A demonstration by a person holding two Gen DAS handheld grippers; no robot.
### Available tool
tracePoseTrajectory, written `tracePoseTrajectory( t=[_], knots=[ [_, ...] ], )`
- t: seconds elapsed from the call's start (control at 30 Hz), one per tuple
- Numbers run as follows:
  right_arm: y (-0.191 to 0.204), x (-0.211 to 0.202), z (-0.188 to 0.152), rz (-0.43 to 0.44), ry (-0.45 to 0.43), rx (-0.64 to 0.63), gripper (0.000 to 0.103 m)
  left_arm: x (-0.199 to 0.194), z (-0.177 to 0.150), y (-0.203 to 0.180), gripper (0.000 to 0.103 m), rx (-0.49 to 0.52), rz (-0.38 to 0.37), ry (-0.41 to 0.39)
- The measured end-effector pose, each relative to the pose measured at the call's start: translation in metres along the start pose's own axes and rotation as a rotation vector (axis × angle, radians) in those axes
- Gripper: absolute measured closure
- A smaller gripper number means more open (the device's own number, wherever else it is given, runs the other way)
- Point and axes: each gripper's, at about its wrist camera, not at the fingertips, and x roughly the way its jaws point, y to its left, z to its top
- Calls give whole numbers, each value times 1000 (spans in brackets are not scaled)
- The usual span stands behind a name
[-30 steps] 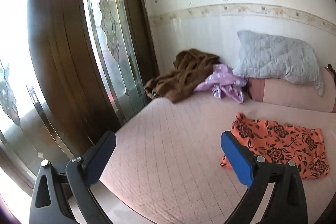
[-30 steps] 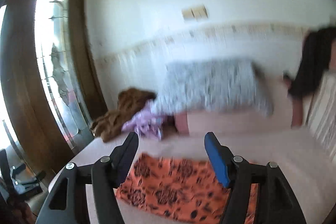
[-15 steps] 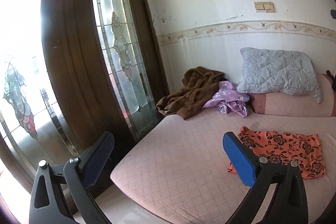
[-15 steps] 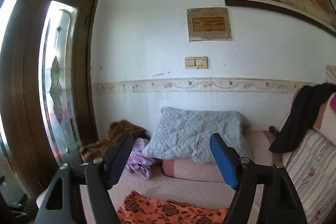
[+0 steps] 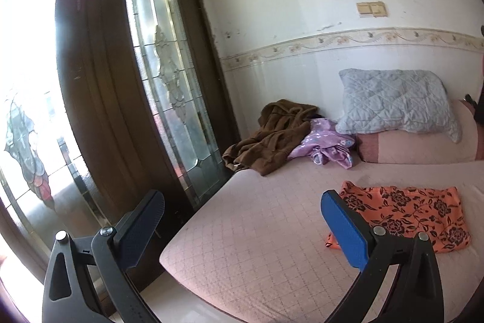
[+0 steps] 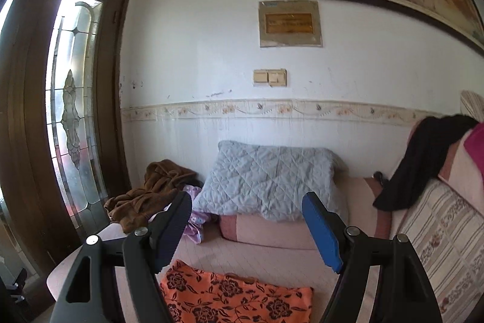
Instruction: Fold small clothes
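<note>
Folded orange black-flowered cloth (image 5: 405, 215) lies flat on pink quilted bed (image 5: 257, 235) — left tongs (image 5: 242, 227) and right tongs (image 6: 246, 227) apart, empty, clear of it.

No text, label, brand or number can be read anywhere. The plaque (image 6: 289, 23) on the wall, above and ahead of the right hand-held gripper (image 6: 246, 229), carries an amber panel with lettering, but it is too blurred to make out.
</note>
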Motion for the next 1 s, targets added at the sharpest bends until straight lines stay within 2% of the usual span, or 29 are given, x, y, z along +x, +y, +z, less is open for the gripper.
tracePoseTrajectory(
  t=[0.13,0.23,0.33,0.47,0.6,0.73,0.87,0.93,1.0],
  knots=[
    [-16,5,-32,-10,40,-7,24,20,-9,-24,0,9,-51,27],
    [-30,15,-70,22,120,7,24,44,-21,-51,0,30,-99,74],
    [-49,31,-123,58,219,36,24,70,-36,-82,0,40,-155,131],
    [-76,56,-197,60,367,106,24,101,-54,-123,0,49,-222,180],
    [-109,73,-269,86,486,289,24,134,-72,-162,0,68,-298,236],
    [-144,83,-331,94,569,554,24,177,-96,-195,0,73,-357,291],
    [-161,86,-386,123,640,797,24,220,-119,-211,0,82,-339,316],
    [-158,95,-403,122,677,864,24,244,-130,-212,0,57,-319,344],
    [-159,102,-418,120,670,937,24,261,-137,-211,0,40,-290,364]
  ],
)
